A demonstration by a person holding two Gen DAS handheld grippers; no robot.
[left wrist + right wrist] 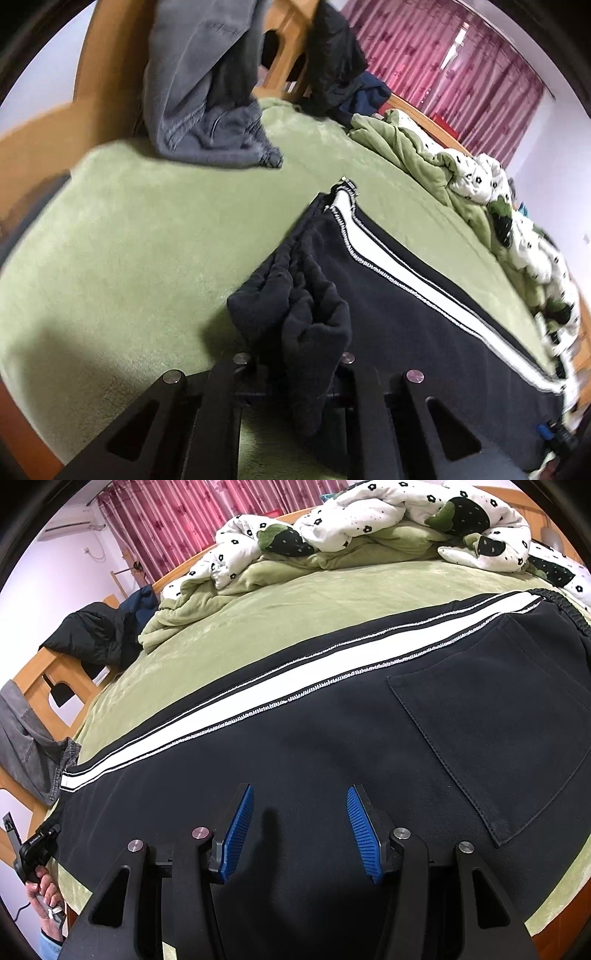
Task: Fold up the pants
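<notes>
- The black pants (332, 746) lie flat on the green bed cover (129, 240). A white stripe (258, 698) runs along the side of the pants farthest from the grippers.
- The left gripper (295, 363) is clamped on a bunched-up end of the pants. The cloth covers its fingertips, so they cannot be seen.
- The right gripper (299, 834) hangs over the middle of the pants with its blue pads (240, 830) apart. Nothing is between them. It is hard to tell if the tips touch the cloth.
- A square pocket (498, 738) shows on the pants, cut off at the picture's edge.
- A hand (46, 893) shows at the corner of the pants, mostly cut off.
- Gray clothes (199, 92) hang at the bed's end, past the pants, a bit blurry.
- A flowery quilt (369, 520) is heaped on the bed beyond the stripe.
</notes>
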